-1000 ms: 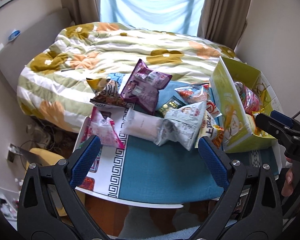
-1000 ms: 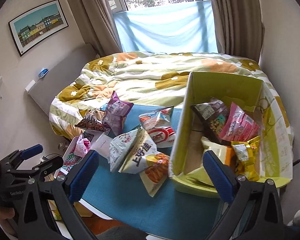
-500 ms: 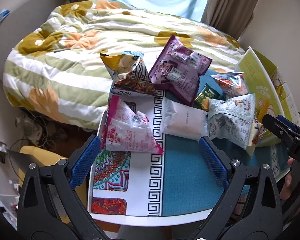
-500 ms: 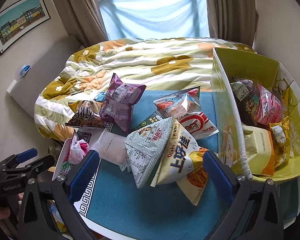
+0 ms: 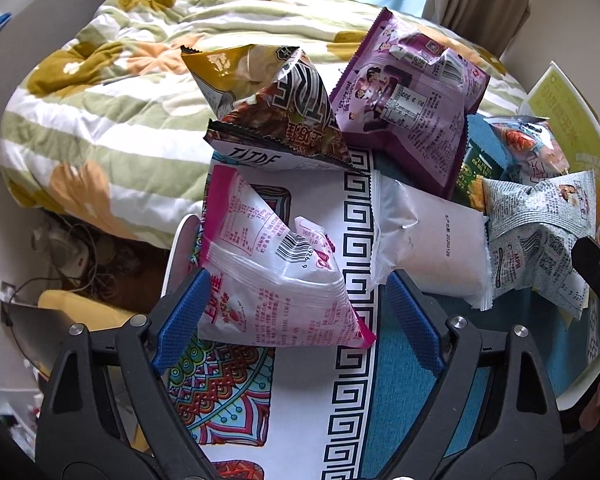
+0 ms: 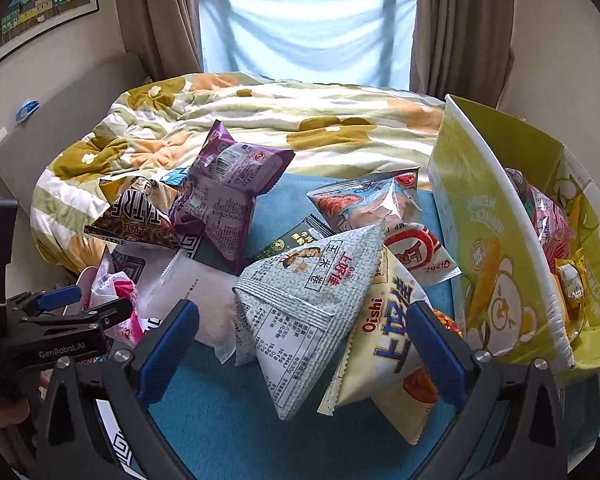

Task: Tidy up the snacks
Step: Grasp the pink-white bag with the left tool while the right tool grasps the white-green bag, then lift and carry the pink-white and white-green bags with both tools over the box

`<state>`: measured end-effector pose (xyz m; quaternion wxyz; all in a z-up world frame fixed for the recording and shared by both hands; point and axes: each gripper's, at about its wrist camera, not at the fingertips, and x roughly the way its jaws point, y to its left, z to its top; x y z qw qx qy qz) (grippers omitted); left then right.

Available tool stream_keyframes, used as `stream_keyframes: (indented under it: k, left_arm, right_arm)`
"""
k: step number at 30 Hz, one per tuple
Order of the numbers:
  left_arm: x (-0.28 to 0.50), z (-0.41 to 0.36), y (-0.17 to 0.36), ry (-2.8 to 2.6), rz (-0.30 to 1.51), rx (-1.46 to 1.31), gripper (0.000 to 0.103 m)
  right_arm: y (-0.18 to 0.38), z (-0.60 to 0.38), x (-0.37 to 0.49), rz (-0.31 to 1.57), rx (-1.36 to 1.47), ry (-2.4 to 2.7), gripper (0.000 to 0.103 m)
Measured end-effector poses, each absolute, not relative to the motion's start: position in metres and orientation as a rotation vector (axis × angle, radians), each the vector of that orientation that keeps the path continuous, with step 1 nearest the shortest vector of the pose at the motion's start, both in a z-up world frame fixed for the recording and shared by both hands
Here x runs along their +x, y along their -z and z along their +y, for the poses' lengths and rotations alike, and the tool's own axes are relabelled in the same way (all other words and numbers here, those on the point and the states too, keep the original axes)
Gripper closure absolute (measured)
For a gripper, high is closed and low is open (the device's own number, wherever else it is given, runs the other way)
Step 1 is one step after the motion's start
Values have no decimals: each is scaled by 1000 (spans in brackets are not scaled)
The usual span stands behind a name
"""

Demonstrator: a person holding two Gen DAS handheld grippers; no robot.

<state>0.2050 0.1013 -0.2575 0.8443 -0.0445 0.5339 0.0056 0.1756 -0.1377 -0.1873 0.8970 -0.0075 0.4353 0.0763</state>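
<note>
Left gripper (image 5: 296,308) gapes wide around the pink snack bag (image 5: 272,280) (unpinched), right gripper (image 6: 300,352) equally wide

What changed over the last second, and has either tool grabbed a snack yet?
Both tools have moved in toward the pile. The left tool now straddles the pink-and-white bag, open; the right tool frames the grey-green bag, also open. Nothing is grasped. The snacks and the yellow box stayed where they were.
</note>
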Motion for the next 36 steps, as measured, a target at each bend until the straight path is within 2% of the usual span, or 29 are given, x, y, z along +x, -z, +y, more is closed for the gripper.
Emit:
stream_keyframes:
  k: [3, 7, 16, 36]
  left_arm:
    - [209, 97, 263, -19, 1138, -70, 22]
    - [211, 96, 263, -16, 1136, -71, 28]
    - [208, 89, 263, -5, 1149, -59, 42]
    - [213, 91, 266, 12, 1170, -57, 44]
  right_arm:
    - [191, -135, 180, 899, -33, -168, 2]
    - [199, -132, 187, 926, -30, -194, 11]
    - [201, -123, 198, 932, -73, -214, 25]
    - [206, -96, 199, 895, -278, -191, 26]
